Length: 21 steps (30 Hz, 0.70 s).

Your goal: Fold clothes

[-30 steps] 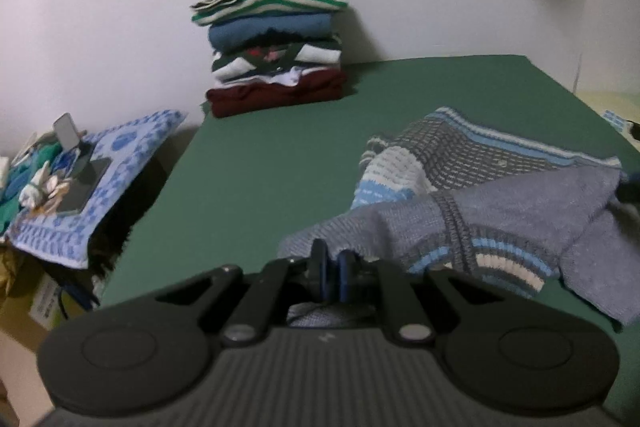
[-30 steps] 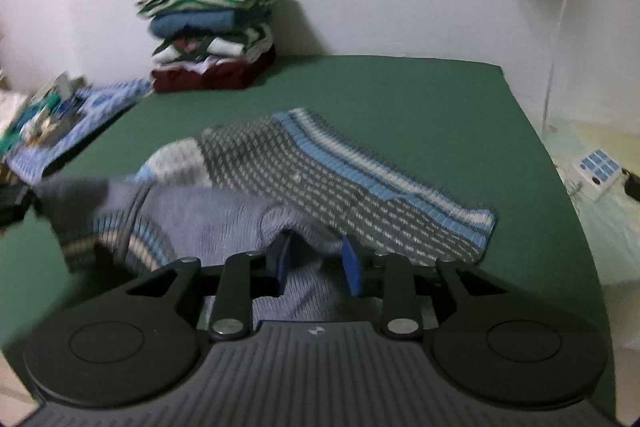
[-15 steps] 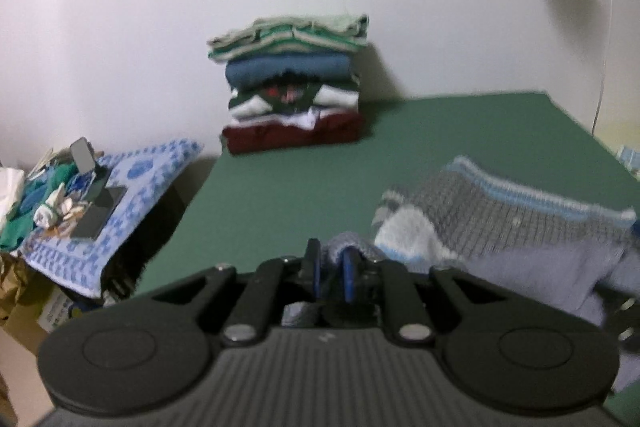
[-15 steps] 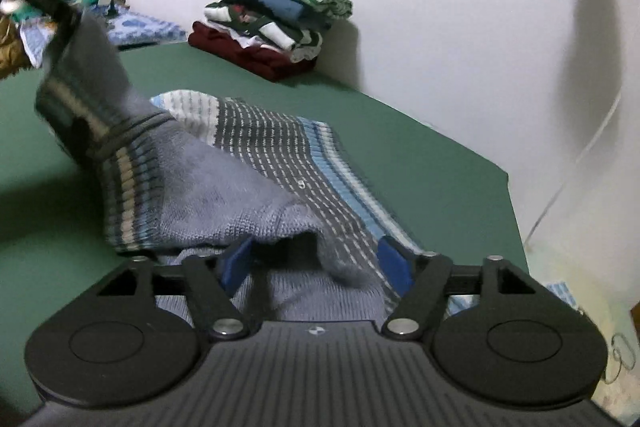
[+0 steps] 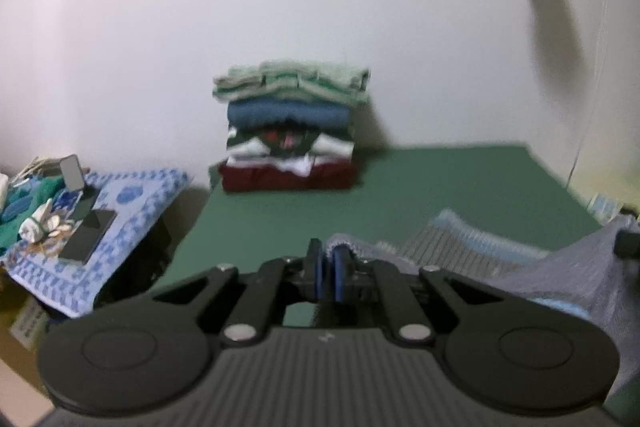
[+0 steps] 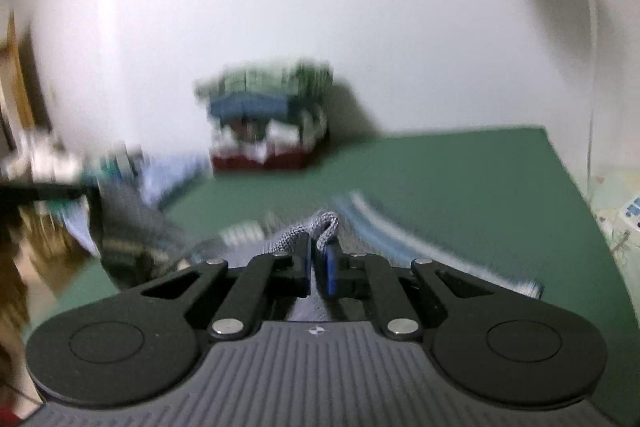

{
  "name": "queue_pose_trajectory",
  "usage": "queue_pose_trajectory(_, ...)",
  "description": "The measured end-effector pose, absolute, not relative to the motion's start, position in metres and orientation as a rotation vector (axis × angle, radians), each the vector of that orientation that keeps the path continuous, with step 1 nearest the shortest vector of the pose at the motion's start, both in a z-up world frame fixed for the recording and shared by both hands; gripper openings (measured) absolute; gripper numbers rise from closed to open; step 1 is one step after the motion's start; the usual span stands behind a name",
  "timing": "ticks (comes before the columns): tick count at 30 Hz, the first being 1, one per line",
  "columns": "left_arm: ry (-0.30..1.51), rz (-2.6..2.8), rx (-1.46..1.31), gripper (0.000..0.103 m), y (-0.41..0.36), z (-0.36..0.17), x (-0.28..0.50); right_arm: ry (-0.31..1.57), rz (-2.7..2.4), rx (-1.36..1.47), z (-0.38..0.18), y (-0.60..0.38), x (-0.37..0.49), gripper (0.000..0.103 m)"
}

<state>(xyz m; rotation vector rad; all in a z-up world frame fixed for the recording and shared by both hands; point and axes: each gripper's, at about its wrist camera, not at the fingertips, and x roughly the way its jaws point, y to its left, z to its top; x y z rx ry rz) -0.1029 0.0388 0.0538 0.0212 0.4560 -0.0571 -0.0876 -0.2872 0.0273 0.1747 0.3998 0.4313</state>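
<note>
Both tongs pinching one grey striped sweater, lifted off the green worktop.

Left tongs (image 5: 327, 265) pressed together on a grey knit edge; sweater (image 5: 552, 267) trails off toward 3 o'clock, partly raised, its striped part resting on the worktop (image 5: 460, 183). Right tongs (image 6: 318, 263) clamped on a bunched fold of the same knit, which pokes up between the blue pads; the rest sags toward 9 o'clock, blurred. Stack of folded clothes (image 5: 290, 131) sits at 12 o'clock against the wall: several garments look finished. Judgement: this sweater is early in its fold, held by two points, not yet laid flat or doubled over; folding and stacking remain. Blue patterned cloth (image 5: 132, 203) with clutter lies at 9 o'clock, off the worktop.
</note>
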Motion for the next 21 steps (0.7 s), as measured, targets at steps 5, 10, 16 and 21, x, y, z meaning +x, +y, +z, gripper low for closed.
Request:
queue_pose_trajectory(5,0.317,-0.112,-0.015,0.007,0.046,0.100,-0.126,0.243,0.457,0.279,0.081,-0.301,-0.110,0.007)
queue_pose_trajectory(10,0.142,-0.095,-0.024,0.000,0.051,0.147,-0.154,0.087,0.481,0.325,0.130,-0.310,-0.133,0.007)
queue_pose_trajectory(16,0.033,-0.117,0.003,0.011,0.064,0.184,-0.173,-0.068,0.459,0.338,0.160,-0.315,-0.148,0.000)
queue_pose_trajectory(21,0.295,-0.225,0.127,0.041,0.055,0.116,-0.157,0.186,0.366,0.189,0.130,-0.298,-0.119,0.011)
